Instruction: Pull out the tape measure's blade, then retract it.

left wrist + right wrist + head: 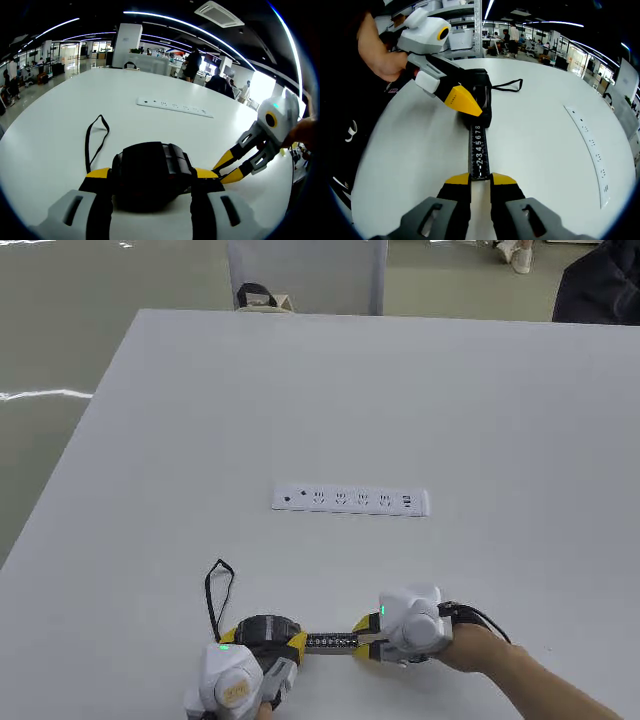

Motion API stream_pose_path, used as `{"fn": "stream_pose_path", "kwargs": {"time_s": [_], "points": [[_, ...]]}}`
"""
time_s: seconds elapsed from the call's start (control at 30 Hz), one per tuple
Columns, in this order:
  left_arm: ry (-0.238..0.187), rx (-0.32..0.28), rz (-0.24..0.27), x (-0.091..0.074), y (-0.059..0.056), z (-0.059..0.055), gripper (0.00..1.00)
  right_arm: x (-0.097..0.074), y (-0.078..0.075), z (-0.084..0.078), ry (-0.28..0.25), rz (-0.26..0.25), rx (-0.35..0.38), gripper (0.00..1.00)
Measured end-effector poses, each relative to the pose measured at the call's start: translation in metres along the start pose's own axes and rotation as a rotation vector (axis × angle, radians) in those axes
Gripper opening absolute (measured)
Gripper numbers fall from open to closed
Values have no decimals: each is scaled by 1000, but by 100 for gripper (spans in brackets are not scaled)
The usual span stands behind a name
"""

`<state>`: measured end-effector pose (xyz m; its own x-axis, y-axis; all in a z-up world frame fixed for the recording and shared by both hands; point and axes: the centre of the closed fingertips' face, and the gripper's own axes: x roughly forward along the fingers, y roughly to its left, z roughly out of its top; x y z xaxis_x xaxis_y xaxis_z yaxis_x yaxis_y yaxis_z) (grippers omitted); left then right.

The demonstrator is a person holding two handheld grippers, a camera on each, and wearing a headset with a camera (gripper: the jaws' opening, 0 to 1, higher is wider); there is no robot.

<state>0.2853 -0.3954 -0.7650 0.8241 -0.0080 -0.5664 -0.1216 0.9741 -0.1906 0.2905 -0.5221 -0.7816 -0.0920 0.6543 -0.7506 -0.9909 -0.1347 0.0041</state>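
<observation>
A black tape measure (266, 630) rests on the white table near its front edge, its wrist strap (217, 590) trailing away from me. My left gripper (268, 642) is shut on the tape measure case (150, 172), yellow fingertips on either side of it. A short length of black blade (331, 642) with white numbers runs right from the case. My right gripper (364, 638) is shut on the blade's end (479, 172); in the right gripper view the blade (478, 150) reaches from the tips to the case (479, 95).
A white power strip (350, 501) lies across the middle of the table (400, 400), well beyond the grippers. A person's forearm (520, 670) comes in at bottom right. A grey chair back (305, 275) stands behind the far edge.
</observation>
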Motion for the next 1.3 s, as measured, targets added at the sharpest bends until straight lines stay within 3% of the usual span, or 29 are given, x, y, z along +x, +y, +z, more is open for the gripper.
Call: {"fn": "stream_pose_path", "kwargs": {"time_s": [1.3], "points": [[3, -15, -17, -3, -2, 2, 60, 29, 1, 34, -13, 17, -73, 13]]}}
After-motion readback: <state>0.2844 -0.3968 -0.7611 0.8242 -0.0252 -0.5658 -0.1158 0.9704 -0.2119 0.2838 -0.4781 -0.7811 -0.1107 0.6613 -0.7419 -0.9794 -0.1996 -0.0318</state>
